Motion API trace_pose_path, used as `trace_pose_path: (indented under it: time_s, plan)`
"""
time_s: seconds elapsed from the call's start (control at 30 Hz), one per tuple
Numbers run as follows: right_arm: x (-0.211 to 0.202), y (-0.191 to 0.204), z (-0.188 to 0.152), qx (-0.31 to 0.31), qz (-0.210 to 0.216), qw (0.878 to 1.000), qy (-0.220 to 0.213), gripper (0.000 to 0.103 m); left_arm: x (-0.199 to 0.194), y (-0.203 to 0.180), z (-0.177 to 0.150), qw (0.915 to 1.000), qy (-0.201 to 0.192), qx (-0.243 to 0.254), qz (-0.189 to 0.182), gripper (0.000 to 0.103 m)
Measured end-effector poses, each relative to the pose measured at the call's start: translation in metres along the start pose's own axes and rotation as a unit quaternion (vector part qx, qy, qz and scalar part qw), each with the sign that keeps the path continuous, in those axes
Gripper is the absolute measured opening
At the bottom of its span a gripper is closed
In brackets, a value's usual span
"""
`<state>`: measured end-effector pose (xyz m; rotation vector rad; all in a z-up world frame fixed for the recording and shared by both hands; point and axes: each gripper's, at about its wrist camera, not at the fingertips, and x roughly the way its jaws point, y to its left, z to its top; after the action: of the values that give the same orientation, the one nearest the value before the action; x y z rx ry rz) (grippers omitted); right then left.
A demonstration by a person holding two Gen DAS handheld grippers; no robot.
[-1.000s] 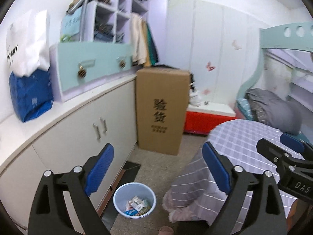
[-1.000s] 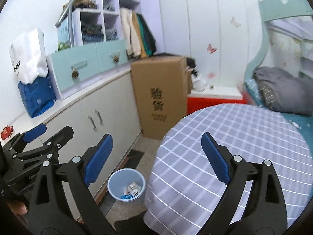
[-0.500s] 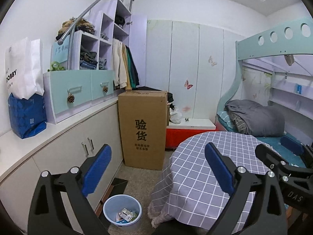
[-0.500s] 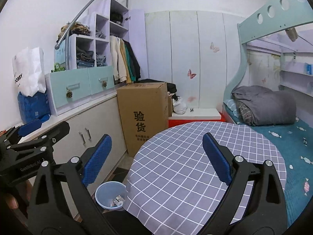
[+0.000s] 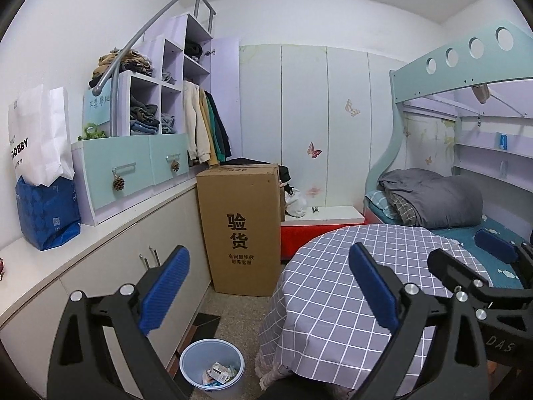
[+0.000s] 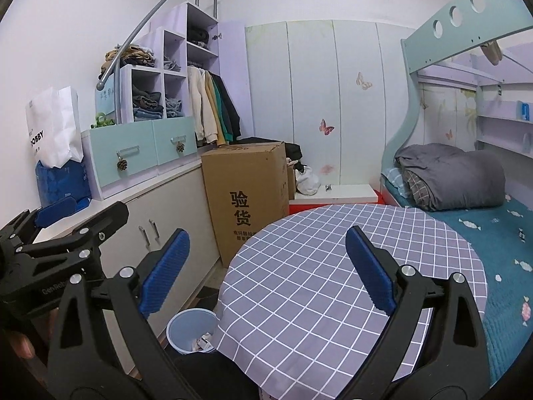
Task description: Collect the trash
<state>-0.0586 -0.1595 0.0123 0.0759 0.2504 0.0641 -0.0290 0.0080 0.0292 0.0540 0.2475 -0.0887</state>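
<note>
The left gripper hangs in the air with its blue-padded fingers spread wide and nothing between them; below it on the floor stands the pale blue plastic waste bin, holding wrappers and scraps, just beside the round table with the grey checked cloth; over that bare tabletop the right gripper hovers, jaws likewise wide apart and empty.

Left wrist view: looks from above the floor, left of the desk, forward toward the cardboard box.
Right wrist view: sits over the desk, facing the same way.
Shared: box, bin, bunk bed, each other's hand-held gripper.
</note>
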Motion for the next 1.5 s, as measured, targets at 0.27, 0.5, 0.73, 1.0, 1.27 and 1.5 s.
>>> trace_pose_path:
  time_s: [0.27,0.5,0.73,1.0,1.27,1.5]
  plan:
    - [0.007,0.0,-0.004,0.0,0.004,1.0,0.01,0.093,0.005,-0.001,-0.005,1.0,0.006,0.0,0.004,0.094]
    - [0.01,0.0,-0.007,0.002,0.007,1.0,0.014,0.093,0.009,-0.002,-0.007,0.9999,0.011,0.001,0.007,0.094]
    - [0.012,0.0,-0.007,0.004,0.007,1.0,0.017,0.093,0.012,-0.002,-0.01,0.9999,0.014,0.001,0.005,0.094]
    - [0.011,-0.001,-0.009,0.008,0.01,1.0,0.018,0.093,0.012,-0.003,-0.01,0.9999,0.014,0.002,0.005,0.094]
    - [0.011,0.0,-0.008,0.007,0.01,1.0,0.016,0.093,0.013,-0.003,-0.01,0.9999,0.014,0.002,0.005,0.094]
    - [0.011,0.001,-0.009,0.008,0.009,1.0,0.016,0.093,0.013,-0.004,-0.011,0.9999,0.013,0.004,0.007,0.094]
